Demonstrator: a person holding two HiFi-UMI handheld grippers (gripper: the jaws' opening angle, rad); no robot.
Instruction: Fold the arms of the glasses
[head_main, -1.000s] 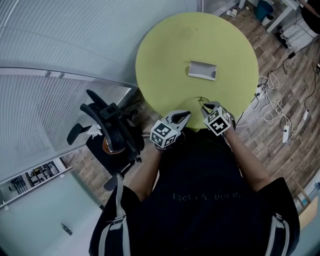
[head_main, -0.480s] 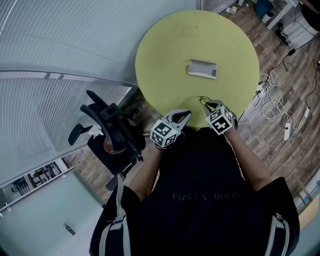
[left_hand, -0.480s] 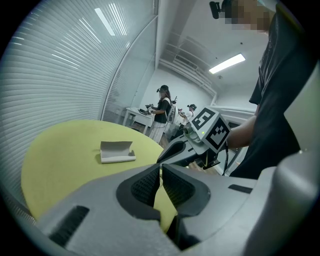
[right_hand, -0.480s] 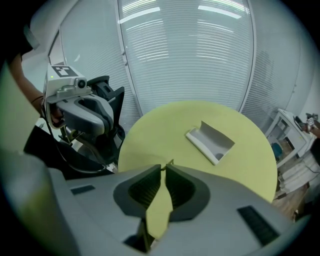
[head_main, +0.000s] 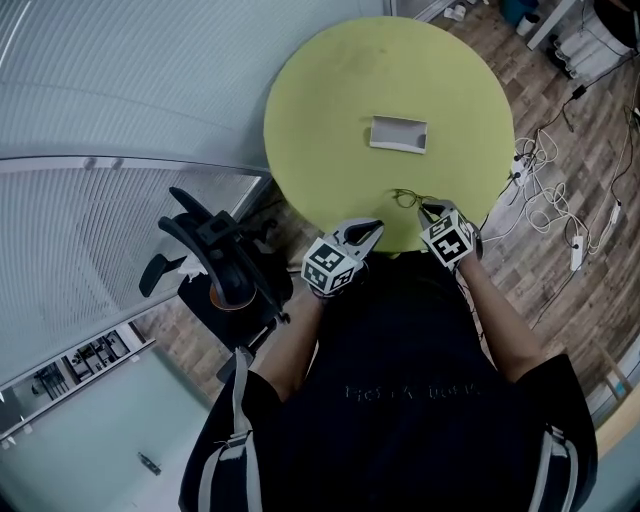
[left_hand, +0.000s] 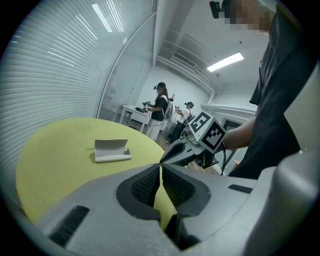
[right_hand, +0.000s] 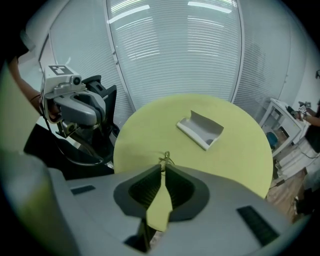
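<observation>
Thin wire-framed glasses (head_main: 404, 197) lie at the near edge of the round yellow table (head_main: 330, 90). My right gripper (head_main: 424, 208) is shut on one end of them; in the right gripper view the wire frame (right_hand: 166, 159) pokes out just past the closed gripper (right_hand: 163, 167). My left gripper (head_main: 375, 227) hovers at the table's near rim, to the left of the glasses and apart from them. It is shut with nothing in it (left_hand: 160, 167). In the left gripper view the right gripper (left_hand: 185, 150) shows ahead, and the glasses are too thin to make out.
A grey open case (head_main: 398, 134) (right_hand: 201, 129) (left_hand: 112, 150) rests near the table's middle. A black office chair (head_main: 220, 260) stands at the left by the blind-covered glass wall. Cables and a power strip (head_main: 575, 255) lie on the wooden floor to the right. People (left_hand: 161, 110) stand far behind.
The right gripper has shifted slightly to the right with the glasses still in its grip. The left gripper has stayed in place.
</observation>
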